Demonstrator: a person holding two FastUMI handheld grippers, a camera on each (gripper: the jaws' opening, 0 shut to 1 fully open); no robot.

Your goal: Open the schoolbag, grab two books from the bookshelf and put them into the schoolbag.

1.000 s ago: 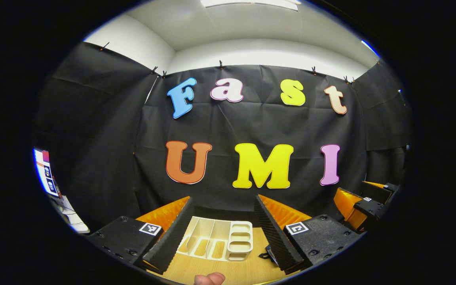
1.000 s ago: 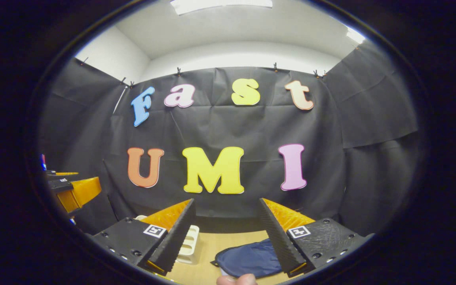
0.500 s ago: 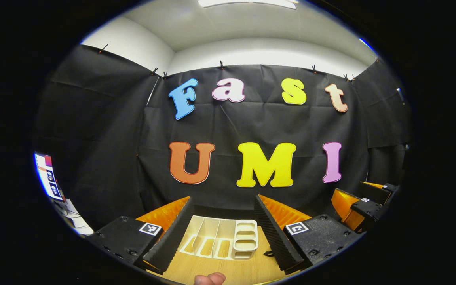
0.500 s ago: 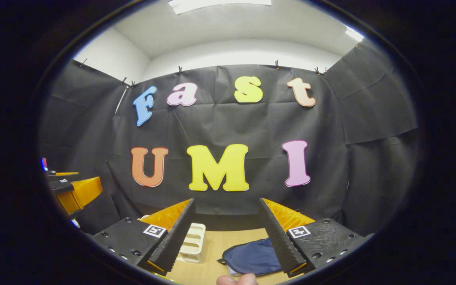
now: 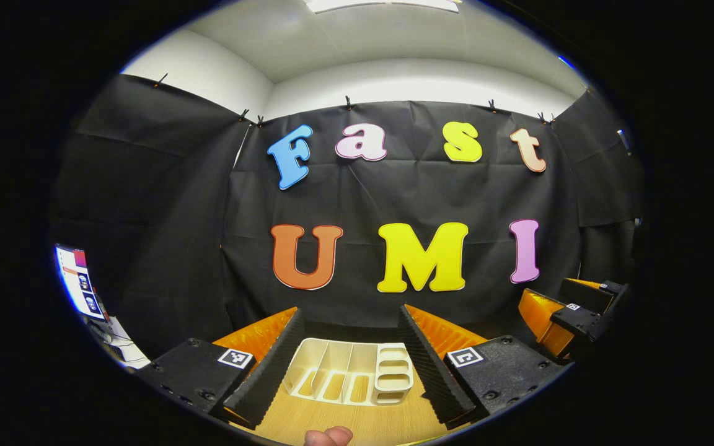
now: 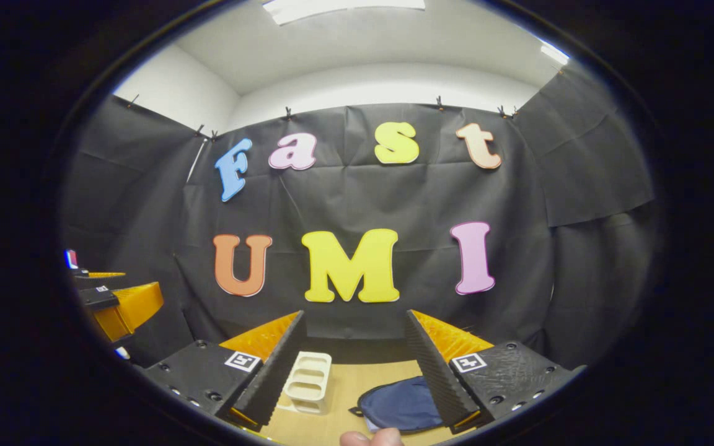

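A white slotted bookshelf rack [image 5: 351,375] lies on the wooden table [image 5: 357,421], seen between the fingers of my left gripper [image 5: 349,313], which stands open above the near table edge with nothing in it. The rack's dividers stand bare. In the right gripper view the rack's end [image 6: 308,383] sits left of centre, and a dark blue schoolbag [image 6: 400,406] lies flat on the table [image 6: 344,390], partly hidden behind one finger. My right gripper [image 6: 354,316] is open too and holds nothing. Each gripper appears at the other view's edge: right gripper [image 5: 571,316], left gripper [image 6: 118,303].
Black cloth walls close the booth right behind the table's far edge. A lit screen [image 5: 78,282] stands outside on the left. A thumb tip [image 5: 329,435] shows at the bottom of the left gripper view, and another thumb tip [image 6: 372,438] in the right gripper view.
Both views have drifted a little: the rack and the schoolbag have slid to the right in view, and more of the rack shows. Both grippers have stayed open.
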